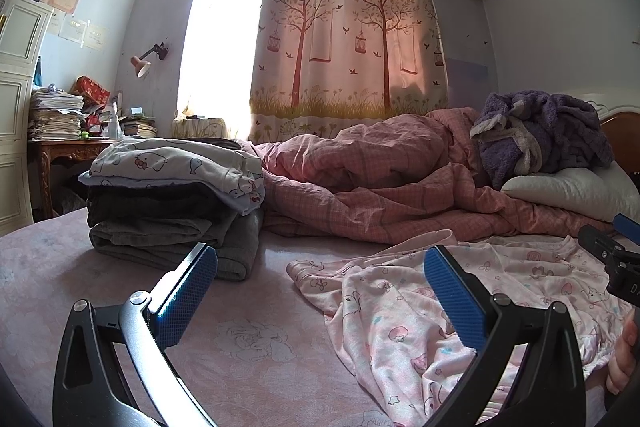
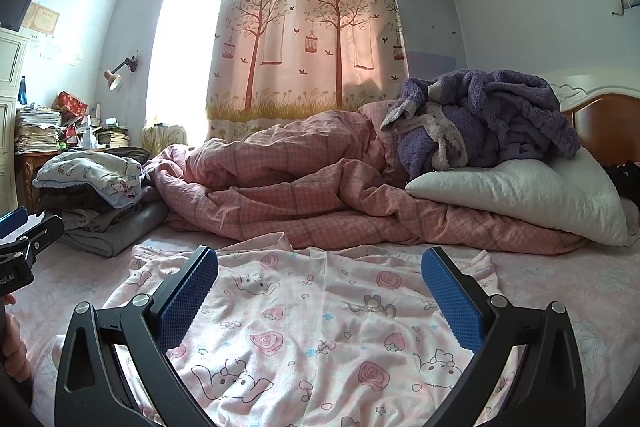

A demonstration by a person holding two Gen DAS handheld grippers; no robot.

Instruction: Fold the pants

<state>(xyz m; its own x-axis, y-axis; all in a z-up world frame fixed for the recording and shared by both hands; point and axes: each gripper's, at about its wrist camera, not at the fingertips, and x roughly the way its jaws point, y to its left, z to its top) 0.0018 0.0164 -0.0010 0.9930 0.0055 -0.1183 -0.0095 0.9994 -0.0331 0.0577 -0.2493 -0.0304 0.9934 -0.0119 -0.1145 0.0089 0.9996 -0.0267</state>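
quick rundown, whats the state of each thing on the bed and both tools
left tool: open, holding nothing
right tool: open, holding nothing
pink printed pants: unfolded, spread loosely and wrinkled on the bed
stack of clothes: folded, piled up
pink checked duvet: rumpled in a heap
purple fleece: crumpled on top of the pillow
white pillow: lying tilted on the duvet
curtain: partly drawn

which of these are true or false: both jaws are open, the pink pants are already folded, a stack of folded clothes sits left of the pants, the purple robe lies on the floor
1. Both the left gripper and right gripper have open jaws: true.
2. The pink pants are already folded: false, they lie spread and rumpled on the bed.
3. A stack of folded clothes sits left of the pants: true.
4. The purple robe lies on the floor: false, it is heaped on the white pillow.
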